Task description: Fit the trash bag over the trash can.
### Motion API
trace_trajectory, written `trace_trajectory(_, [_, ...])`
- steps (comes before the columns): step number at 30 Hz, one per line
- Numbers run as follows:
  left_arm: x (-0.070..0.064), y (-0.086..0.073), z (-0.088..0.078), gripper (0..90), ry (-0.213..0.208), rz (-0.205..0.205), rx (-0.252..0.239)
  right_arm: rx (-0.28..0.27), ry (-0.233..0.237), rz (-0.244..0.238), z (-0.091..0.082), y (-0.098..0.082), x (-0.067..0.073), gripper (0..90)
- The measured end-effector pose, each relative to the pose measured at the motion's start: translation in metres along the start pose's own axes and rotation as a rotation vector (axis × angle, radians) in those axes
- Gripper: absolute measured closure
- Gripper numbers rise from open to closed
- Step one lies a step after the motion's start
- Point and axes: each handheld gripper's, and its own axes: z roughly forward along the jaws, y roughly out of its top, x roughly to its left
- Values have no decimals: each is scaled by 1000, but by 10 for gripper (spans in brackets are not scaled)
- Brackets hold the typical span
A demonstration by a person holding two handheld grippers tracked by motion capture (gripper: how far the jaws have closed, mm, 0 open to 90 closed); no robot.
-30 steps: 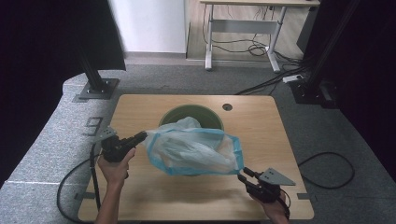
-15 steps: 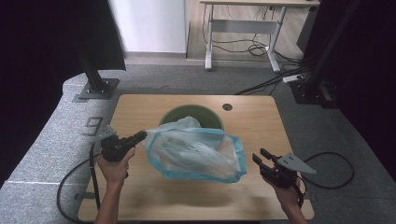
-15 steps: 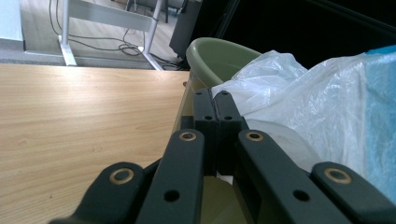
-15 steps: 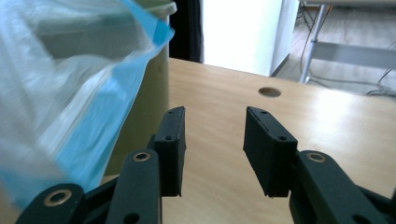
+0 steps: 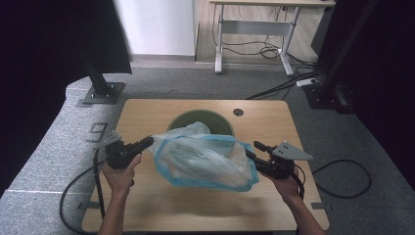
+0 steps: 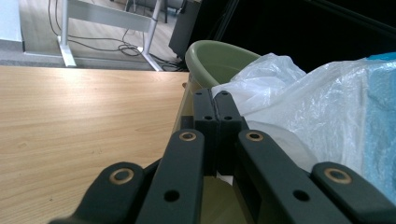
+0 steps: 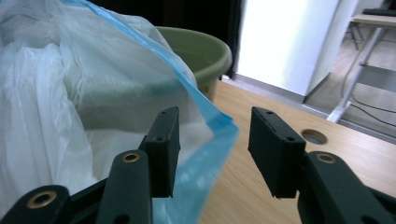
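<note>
Thin plastic, one corner pinched, the other waiting

Thin and translucent, the plastic bag (image 5: 203,159) with its blue rim looks almost weightless and wholly limp; it will sag, crinkle and slip wherever it is not pinched, and likely tear if yanked. It hangs above the wooden surface (image 5: 147,117), just in front of the green bin (image 5: 215,120), its mouth stretched sideways. The sensible hold is the blue rim itself, at opposite ends, so the opening can be spread.

Left gripper (image 5: 147,143) points toward the bag from the left, held roughly level, its jaws pressed together on the film at the bag's left edge. Right gripper (image 5: 254,149) reaches in from the right, angled slightly upward; its jaws have just been opening and stand spread, the blue rim lying between them, not yet pressed.
</note>
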Motion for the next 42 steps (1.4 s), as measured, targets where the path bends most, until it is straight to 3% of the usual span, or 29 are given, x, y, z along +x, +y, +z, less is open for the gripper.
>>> trace_trajectory(7, [0,3,1,900,2,2,2,28,33,-42,21,6,0,483])
trace_trajectory(9, [0,3,1,900,2,2,3,28,42,-78,25,7,-3,499])
trace_trajectory(11, [1,3,2,900,2,1,3,28,73,-84,28,7,-5,509])
trace_trajectory(14, [2,3,2,900,4,1,8,49,79,-100,32,7,-7,527])
trace_trajectory(21, [1,4,3,900,6,3,12,43,94,-112,40,9,-14,639])
trace_trajectory(27, [1,8,4,900,1,0,9,70,144,-133,44,10,-12,851])
trace_trajectory(30, [0,13,6,900,0,11,9,57,131,-136,44,12,-15,885])
trace_trajectory(34, [0,21,9,900,0,16,4,47,76,-120,46,21,-24,887])
trace_trajectory(42, [11,34,25,900,21,5,16,47,-21,-125,65,49,-36,888])
